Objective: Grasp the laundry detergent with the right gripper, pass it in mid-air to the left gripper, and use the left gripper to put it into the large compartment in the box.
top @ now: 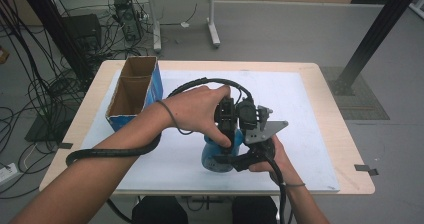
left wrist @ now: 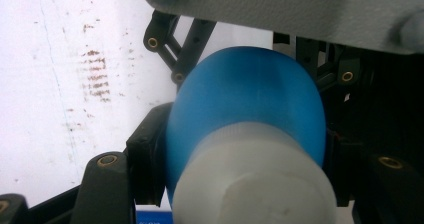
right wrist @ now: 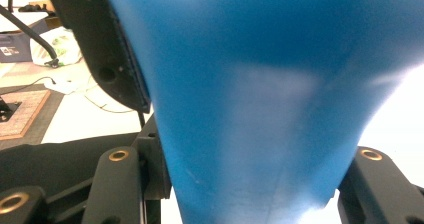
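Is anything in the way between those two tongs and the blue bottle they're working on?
Nothing visible. Both tongs already clamp the blue bottle directly: the left tongs grip it near its white cap, the right tongs grip its body from the other side. The cardboard box stands apart, off to the left.

blue bottle (top: 216, 156), white cap (left wrist: 255, 184), blue box (top: 134, 91)

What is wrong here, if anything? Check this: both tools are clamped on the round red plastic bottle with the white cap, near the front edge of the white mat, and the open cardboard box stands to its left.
The colour is wrong. The round plastic bottle is blue, not red, as the left gripper view shows, white cap included. The rest holds: the left tool and right tool are clamped on it near the white mat's front edge, with the open cardboard box to its left.
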Available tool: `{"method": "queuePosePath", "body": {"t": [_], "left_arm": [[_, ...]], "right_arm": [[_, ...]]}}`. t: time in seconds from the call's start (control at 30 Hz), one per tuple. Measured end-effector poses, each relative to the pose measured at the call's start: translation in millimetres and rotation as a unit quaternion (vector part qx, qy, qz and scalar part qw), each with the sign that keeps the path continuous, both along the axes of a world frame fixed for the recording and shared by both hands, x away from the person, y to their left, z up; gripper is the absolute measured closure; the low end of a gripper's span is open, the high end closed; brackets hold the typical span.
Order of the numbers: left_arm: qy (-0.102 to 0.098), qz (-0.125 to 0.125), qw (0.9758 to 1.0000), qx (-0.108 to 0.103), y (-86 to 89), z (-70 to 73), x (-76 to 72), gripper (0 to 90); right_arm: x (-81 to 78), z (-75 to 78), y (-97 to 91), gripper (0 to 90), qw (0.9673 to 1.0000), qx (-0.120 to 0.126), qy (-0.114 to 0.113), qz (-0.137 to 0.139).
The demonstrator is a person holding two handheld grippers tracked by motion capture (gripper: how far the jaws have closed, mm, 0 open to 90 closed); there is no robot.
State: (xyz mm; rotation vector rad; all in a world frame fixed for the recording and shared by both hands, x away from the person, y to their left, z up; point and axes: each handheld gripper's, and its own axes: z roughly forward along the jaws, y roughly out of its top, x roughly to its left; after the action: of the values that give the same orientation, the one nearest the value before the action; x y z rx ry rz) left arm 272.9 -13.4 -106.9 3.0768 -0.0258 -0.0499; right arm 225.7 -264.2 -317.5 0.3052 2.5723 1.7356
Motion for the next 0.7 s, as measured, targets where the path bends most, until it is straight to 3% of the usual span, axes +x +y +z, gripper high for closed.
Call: {"method": "queuePosePath", "body": {"t": [0.7], "left_arm": [[0.000, 0.005, 1.0000, -0.008, 5.6, 1.4, 0.1, 37.2]], "right_arm": [[1.0, -1.6, 1.5, 43.4, 1.0000, 0.006, 0.001, 0.001]]}}
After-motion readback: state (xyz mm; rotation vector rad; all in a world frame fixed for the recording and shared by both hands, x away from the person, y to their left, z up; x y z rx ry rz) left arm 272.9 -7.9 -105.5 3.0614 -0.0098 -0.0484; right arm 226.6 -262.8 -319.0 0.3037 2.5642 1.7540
